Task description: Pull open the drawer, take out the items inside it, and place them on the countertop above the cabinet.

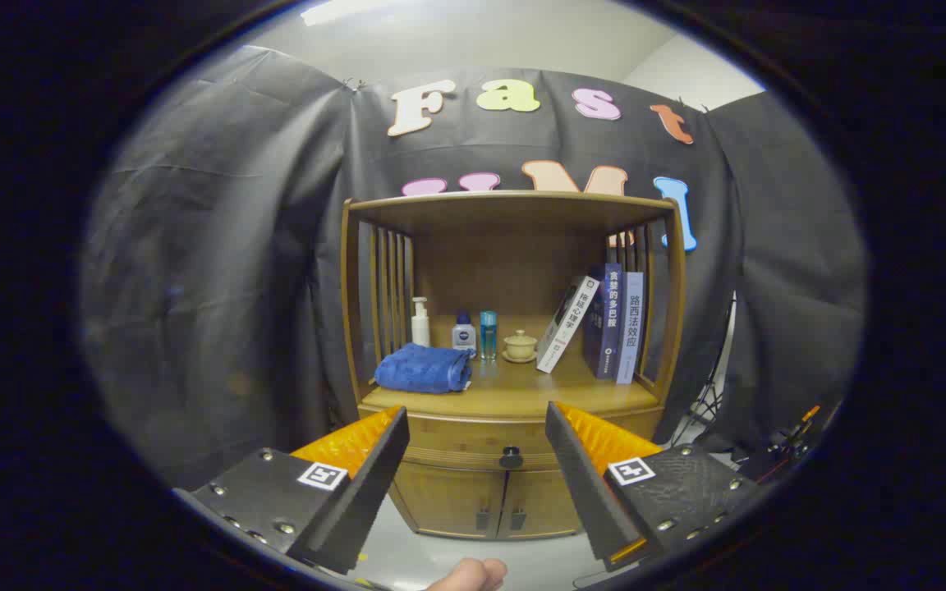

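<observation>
Drawer, shut, in the wooden cabinet; task at its start. Landmark: the drawer's dark round knob. Gripper: fingers spread wide, holding nothing, knob seen between them and beyond the tips, well apart from both. Drawer front runs crosswise to the fingers; the pull would likely come straight back toward the gripper. Above the knob: countertop, bearing blue towel up-left, bottles, lidded cup, books up-right. Below the knob: two cabinet doors.
</observation>
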A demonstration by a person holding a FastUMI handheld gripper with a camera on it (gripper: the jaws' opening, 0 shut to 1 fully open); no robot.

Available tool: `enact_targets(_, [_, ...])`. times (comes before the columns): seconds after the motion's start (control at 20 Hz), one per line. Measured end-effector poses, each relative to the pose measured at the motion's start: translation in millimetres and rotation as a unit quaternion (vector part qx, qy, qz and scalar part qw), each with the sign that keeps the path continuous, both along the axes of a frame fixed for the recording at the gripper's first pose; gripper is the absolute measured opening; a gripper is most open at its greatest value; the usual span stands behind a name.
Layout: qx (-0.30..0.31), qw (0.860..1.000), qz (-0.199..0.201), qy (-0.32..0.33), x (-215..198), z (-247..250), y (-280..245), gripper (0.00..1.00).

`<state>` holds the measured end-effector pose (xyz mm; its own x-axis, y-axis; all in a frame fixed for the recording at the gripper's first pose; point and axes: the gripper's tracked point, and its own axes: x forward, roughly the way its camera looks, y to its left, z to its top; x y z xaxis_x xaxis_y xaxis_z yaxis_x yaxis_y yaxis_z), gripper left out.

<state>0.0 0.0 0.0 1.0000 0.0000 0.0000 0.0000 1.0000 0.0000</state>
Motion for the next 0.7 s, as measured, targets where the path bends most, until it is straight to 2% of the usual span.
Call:
enact_targets(0.3, [-0.018,1.0,-0.007,-0.01,2,7,-11,1.0])
enact_targets(0.7, [-0.016,1.0,-0.012,0.006,4,-8,-16,1.0])
